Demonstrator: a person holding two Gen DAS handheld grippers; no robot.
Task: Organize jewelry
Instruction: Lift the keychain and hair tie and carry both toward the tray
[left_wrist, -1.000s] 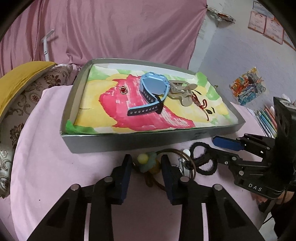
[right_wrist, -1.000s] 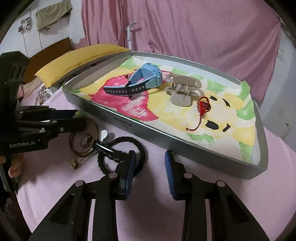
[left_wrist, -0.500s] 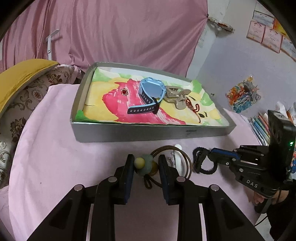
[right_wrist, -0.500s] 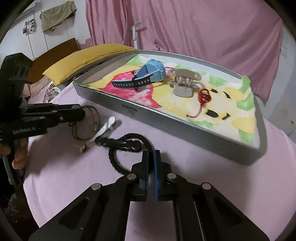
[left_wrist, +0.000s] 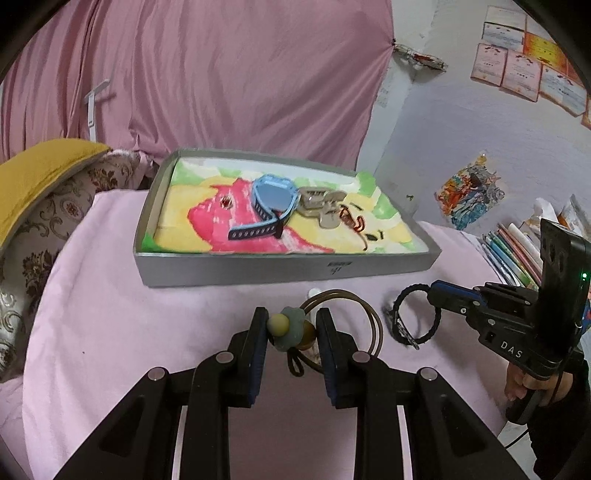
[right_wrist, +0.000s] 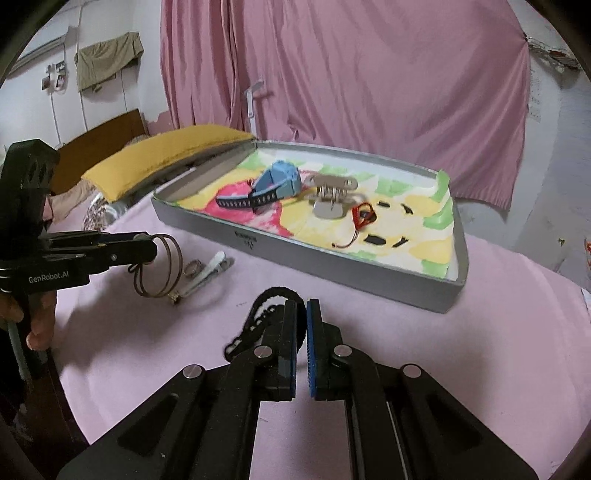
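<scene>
Hand-held gripper (right_wrist: 301, 314) clamped on black bracelet (right_wrist: 258, 314)

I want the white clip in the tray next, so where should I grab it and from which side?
Probably across its narrow width, near the end toward the tray, coming down from above. The white clip lies flat and long on the pink cloth, and its other end is crowded by the brown hoops in the left gripper.
</scene>
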